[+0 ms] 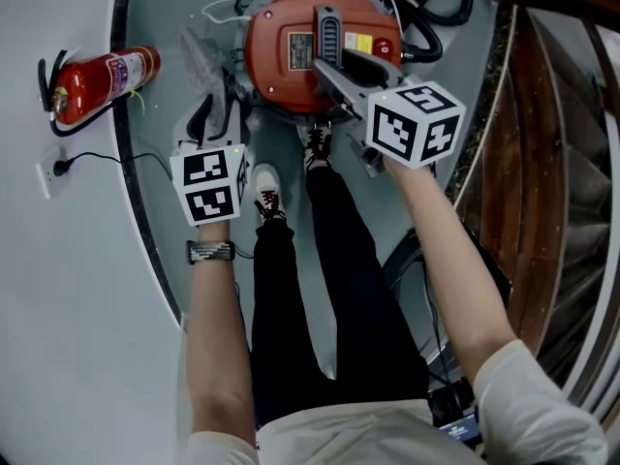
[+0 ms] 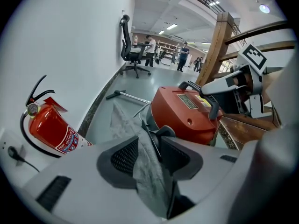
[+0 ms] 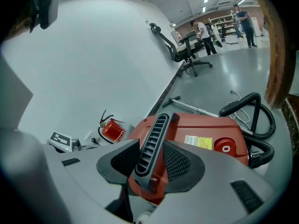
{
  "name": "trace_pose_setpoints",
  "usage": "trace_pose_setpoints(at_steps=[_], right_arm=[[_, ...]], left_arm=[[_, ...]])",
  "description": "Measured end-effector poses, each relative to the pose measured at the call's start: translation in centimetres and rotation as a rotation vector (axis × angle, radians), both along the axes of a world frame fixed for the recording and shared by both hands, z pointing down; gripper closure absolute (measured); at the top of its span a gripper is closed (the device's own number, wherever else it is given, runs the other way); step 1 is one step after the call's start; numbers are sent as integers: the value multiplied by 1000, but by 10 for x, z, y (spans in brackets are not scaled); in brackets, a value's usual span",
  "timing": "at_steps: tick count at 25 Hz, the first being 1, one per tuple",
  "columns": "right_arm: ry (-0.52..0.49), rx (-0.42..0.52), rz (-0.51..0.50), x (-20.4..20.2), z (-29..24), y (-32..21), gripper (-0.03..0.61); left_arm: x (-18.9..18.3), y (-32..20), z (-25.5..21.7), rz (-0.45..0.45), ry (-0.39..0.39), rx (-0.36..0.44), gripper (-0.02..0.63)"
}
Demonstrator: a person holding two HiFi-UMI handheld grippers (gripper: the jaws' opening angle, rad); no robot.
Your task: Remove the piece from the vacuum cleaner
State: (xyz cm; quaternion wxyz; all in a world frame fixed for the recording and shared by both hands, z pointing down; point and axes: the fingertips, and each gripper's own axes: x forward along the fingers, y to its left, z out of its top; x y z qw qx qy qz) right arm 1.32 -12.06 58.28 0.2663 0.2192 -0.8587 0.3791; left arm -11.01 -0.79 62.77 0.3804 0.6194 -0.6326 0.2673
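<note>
The left tool (image 2: 148, 143) is loose, not clenched. Its two pads stand apart, and the thin grey piece (image 2: 122, 122) hangs between them without being squeezed. Only the left gripper view shows this. From the tool the piece runs ahead and lies on the floor (image 2: 154, 80). It is just beside the red vacuum (image 2: 182, 115), which sits ahead and to the tool's right. A fire extinguisher (image 2: 49, 129) lies to the tool's left, by the wall (image 2: 70, 41).

The right tool (image 3: 150, 146) is clamped on the black handle (image 3: 158, 125) on top of the vacuum. The right gripper view shows the ribs on this handle. It also shows a black hose (image 3: 247, 101) curling behind the vacuum, to the tool's right.

The head view alone shows the arms. Both are bare and reach forward and down. The left arm (image 1: 215, 337) has a strap (image 1: 210, 251) at the wrist. The right arm (image 1: 455, 279) stretches farther, over the vacuum. Two shoes (image 1: 266, 190) stand between the tools.

The piece looks soft and crumpled, like thin cloth.
</note>
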Motion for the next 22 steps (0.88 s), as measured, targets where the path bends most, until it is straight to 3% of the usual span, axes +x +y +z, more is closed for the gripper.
trace_pose_setpoints(at_steps=[12, 17, 22], right_arm=[[-86, -21, 24, -4, 4, 2, 419], [-62, 41, 16, -5, 3, 1, 411], [-92, 76, 35, -5, 2, 0, 409]], left_arm=[[1, 12, 11, 11, -5, -72, 460], [-3, 15, 16, -7, -33, -84, 543], [-9, 16, 20, -40, -14, -75, 526]])
